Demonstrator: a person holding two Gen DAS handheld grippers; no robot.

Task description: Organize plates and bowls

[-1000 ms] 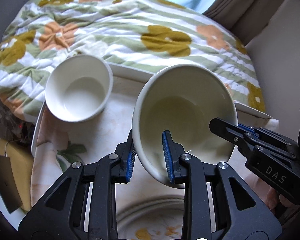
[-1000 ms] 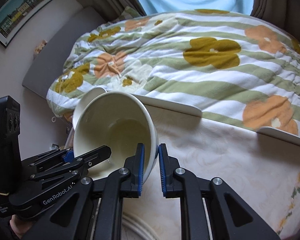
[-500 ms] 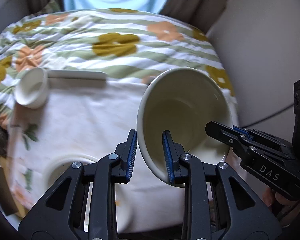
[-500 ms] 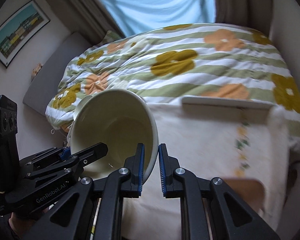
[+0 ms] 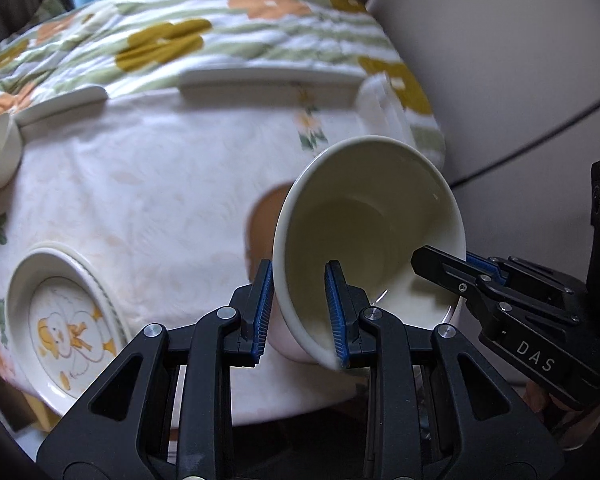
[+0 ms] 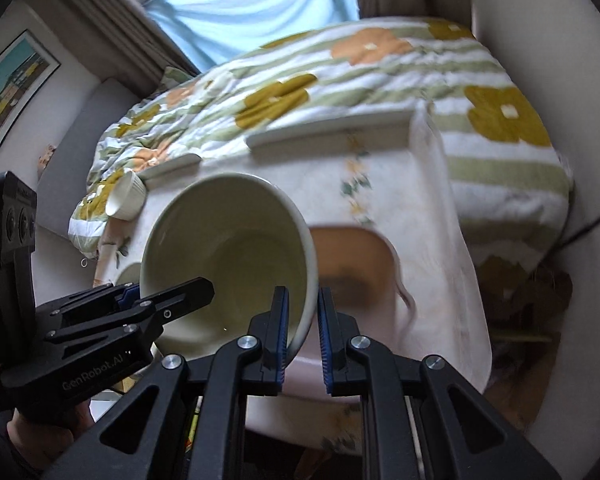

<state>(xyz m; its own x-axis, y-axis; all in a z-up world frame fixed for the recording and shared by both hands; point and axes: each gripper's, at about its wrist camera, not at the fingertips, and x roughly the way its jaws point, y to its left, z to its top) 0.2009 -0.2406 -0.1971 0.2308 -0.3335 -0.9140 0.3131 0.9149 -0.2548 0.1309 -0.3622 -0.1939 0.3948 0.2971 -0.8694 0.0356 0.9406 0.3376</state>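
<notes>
Left gripper [image 5: 300, 312] is clamping the near rim of the large cream bowl [image 5: 364, 232], one blue pad outside the wall, one inside. Right gripper [image 6: 302, 332] is pinching the opposite rim of that same bowl [image 6: 228, 252] in the same way, its fingers entering from the right in the left wrist view [image 5: 460, 276]. The bowl is being held between the two, tipped so its mouth faces the cameras, raised over the near right part of the cloth-covered table [image 5: 140, 200].

Writing: "DAS" is showing on the right gripper's body in the left view; "GenRobot.AI" is reading on the left gripper's body [image 6: 96, 336] in the right view.

Farther off, a plate with a yellow duck drawing [image 5: 66, 324] is sitting at the table's near left. A brown patch [image 6: 352, 264] is lying just behind the bowl, blurred. A small white bowl [image 6: 126, 200] is resting at the far left corner. Beyond, a floral quilt [image 6: 340, 80] is covering the bed; a framed picture [image 6: 8, 88] is hanging on the left wall.

Against a second ago: the bowl was hovering beside the small bowl at the far left; it is now over the right side, the small bowl well apart, and the duck plate has come fully into view.
</notes>
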